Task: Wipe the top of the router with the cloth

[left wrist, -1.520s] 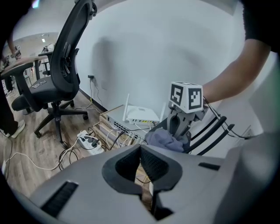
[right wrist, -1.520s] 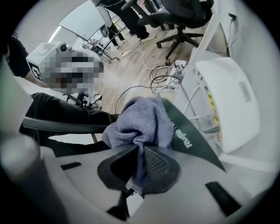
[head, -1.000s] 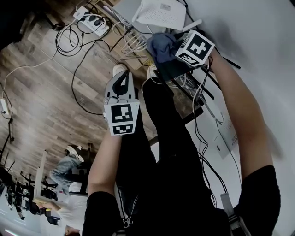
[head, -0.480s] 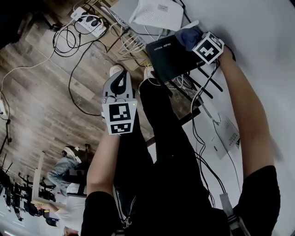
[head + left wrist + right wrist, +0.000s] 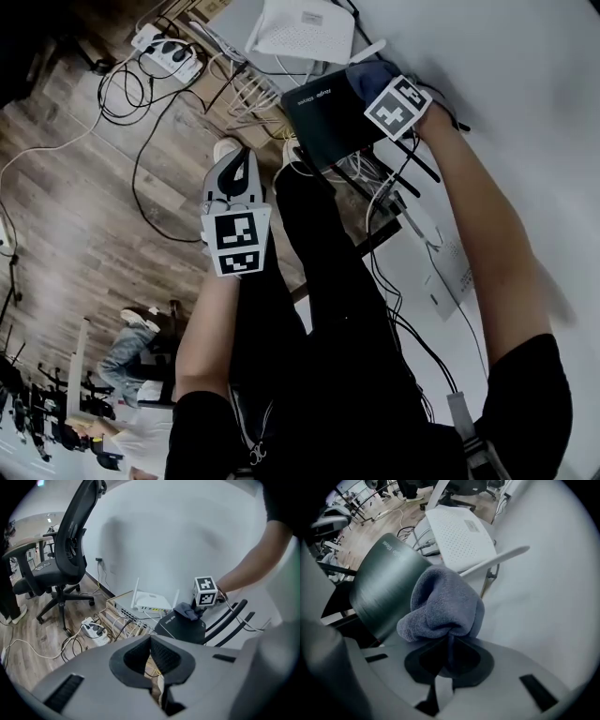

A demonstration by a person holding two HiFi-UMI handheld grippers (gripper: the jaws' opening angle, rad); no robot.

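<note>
My right gripper (image 5: 449, 644) clenches the bunched blue-grey terry cloth (image 5: 443, 604) on the wall-side edge of the flat dark plastic router (image 5: 384, 583), whose top stretches leftward from my jaws, while my left gripper (image 5: 151, 645), closed on nothing, hangs well apart

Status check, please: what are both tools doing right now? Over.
Right tool shut on cloth, cloth on black router top. Left tool shut, empty, held clear. White antenna close beside cloth.
</note>
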